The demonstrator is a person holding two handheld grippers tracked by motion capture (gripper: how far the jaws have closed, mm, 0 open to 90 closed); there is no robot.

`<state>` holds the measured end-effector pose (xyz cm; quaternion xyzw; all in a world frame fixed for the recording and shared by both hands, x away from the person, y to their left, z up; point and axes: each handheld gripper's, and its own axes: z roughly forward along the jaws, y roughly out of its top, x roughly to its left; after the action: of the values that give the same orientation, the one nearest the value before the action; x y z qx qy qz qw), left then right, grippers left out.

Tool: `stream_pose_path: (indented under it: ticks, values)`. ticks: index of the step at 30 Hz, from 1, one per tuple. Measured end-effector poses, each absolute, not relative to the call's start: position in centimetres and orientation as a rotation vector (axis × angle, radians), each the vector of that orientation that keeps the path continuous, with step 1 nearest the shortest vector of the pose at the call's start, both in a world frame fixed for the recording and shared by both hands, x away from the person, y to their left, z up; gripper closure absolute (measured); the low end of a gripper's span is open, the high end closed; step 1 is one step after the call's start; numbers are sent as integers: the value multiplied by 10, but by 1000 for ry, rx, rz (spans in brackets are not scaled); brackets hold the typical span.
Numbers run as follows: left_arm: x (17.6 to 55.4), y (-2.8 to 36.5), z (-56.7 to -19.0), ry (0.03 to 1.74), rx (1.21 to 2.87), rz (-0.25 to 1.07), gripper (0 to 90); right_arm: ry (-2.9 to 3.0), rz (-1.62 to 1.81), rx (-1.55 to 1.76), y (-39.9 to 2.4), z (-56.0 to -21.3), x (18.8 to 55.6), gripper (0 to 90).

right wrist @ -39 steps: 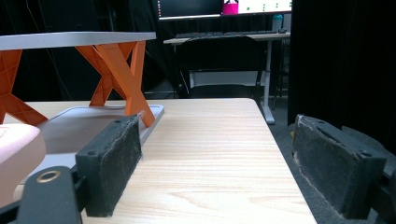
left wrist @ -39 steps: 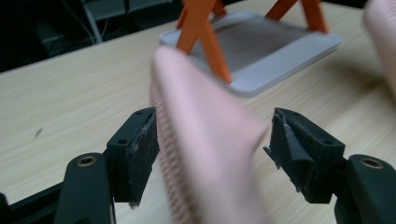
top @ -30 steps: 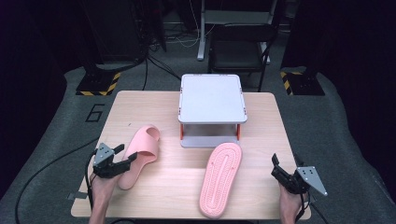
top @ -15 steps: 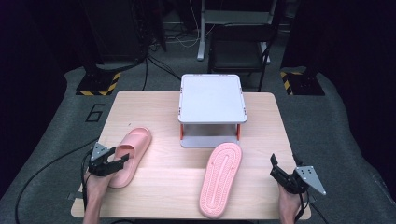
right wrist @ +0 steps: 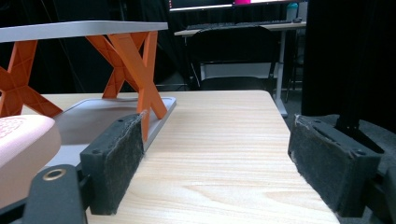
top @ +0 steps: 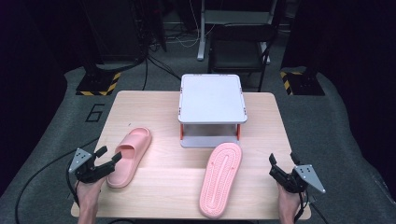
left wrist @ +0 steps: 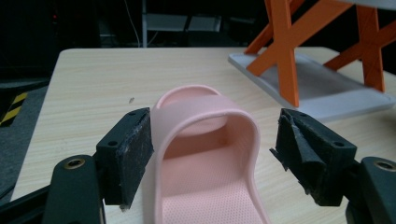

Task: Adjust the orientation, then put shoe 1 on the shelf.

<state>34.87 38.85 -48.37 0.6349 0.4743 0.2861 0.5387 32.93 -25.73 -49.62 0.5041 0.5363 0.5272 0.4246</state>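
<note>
A pink slipper (top: 130,156) lies right side up on the left of the wooden table (top: 187,116), toe pointing away. My left gripper (top: 103,161) stands open at its heel end. In the left gripper view the slipper's strap (left wrist: 205,116) rises between the jaws; the left pad (left wrist: 128,149) is right against the slipper's side and the right pad (left wrist: 303,154) is apart from it. A second pink slipper (top: 220,179) lies sole up at the front middle. My right gripper (top: 280,170) is open near the right front edge, with bare table between its pads (right wrist: 116,158).
A white two-level rack (top: 212,98) on orange X legs (right wrist: 135,60) stands at the back middle of the table. The sole-up slipper's edge (right wrist: 23,140) sits left of my right gripper. A chair and cables lie on the floor beyond.
The right-side-up slipper shifted a little to the left with my left gripper, which has since drawn back slightly towards the heel. My right gripper has stayed still.
</note>
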Motion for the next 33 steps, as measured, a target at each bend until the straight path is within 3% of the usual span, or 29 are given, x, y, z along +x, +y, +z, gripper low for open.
stream_pose_path:
  ticks: [12,20,28,33]
  values:
    - [358,391,-498,1202,1642,659,276,1371,1331,1263,-256,-498,331,204]
    - [379,394,-509,1231,1671,578,335,1385,1338,1265,-255,-498,333,206]
    - [391,395,-516,1220,1665,583,432,1398,1339,1271,-255,-499,333,210]
    - [402,386,-508,1179,1742,640,467,1411,1330,1266,-254,-500,334,211]
